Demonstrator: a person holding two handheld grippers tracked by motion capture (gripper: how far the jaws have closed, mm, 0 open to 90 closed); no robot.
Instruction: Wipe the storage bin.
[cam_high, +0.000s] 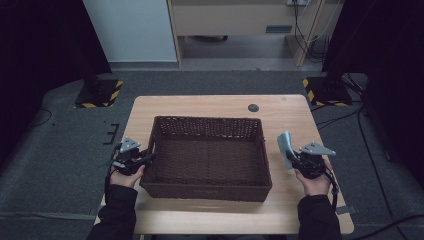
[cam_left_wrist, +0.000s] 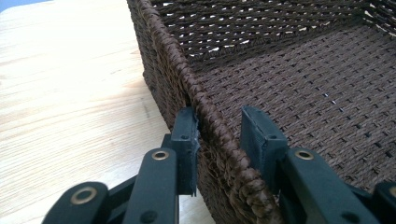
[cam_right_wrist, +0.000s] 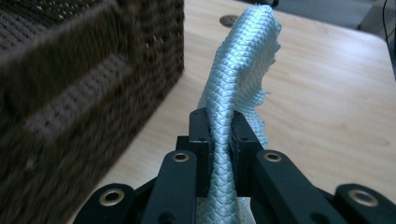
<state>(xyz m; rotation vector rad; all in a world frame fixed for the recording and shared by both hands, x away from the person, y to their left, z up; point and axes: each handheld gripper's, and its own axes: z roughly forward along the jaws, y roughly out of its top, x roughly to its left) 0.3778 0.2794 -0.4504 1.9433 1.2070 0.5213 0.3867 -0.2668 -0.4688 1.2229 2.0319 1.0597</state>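
Observation:
A dark brown woven basket (cam_high: 207, 120) stands in the middle of the wooden table (cam_high: 210, 215). At its left wall, my left gripper (cam_high: 148, 159) is open. In the left gripper view the gripper (cam_left_wrist: 219, 126) straddles the basket's rim (cam_left_wrist: 177, 60): one fingertip (cam_left_wrist: 187, 130) rests against the outside, the other (cam_left_wrist: 259, 135) stands inside with a small gap. To the right of the basket, my right gripper (cam_high: 293, 159) is shut on a pale blue woven cloth (cam_high: 286, 145). In the right gripper view the cloth (cam_right_wrist: 243, 60) rises from the gripper (cam_right_wrist: 219, 121), beside the basket's wall (cam_right_wrist: 93, 70).
A small dark round spot (cam_high: 253, 107) lies on the table behind the basket. Two stand bases with yellow-black stripes (cam_high: 100, 92) (cam_high: 325, 90) sit on the floor past the table's far corners. Cables run across the floor at the right.

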